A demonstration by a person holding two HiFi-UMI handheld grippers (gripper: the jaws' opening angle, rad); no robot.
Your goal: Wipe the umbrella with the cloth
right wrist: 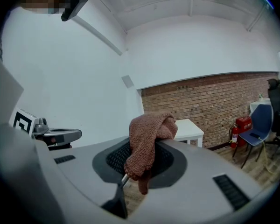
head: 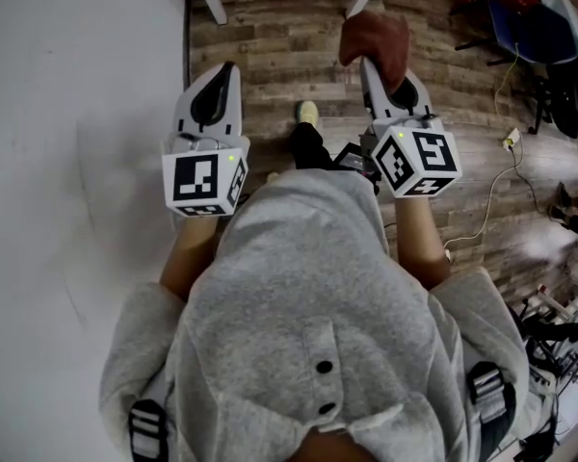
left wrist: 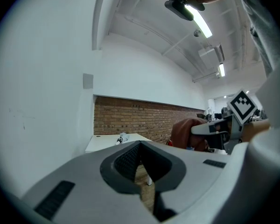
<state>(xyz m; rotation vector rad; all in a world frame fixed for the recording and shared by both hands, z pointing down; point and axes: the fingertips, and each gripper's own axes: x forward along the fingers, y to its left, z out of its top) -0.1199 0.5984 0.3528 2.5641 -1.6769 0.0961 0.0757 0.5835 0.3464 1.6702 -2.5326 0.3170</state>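
Cloth (right wrist: 147,139) pinched in right gripper (head: 371,70) jaws; left gripper (left wrist: 141,148) clenched empty; wood floor (head: 279,46) below.

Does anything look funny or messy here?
Nothing is spilled or broken. The brown cloth is bunched up in the right gripper, with one end dangling. The only odd thing is that no umbrella shows in any view.
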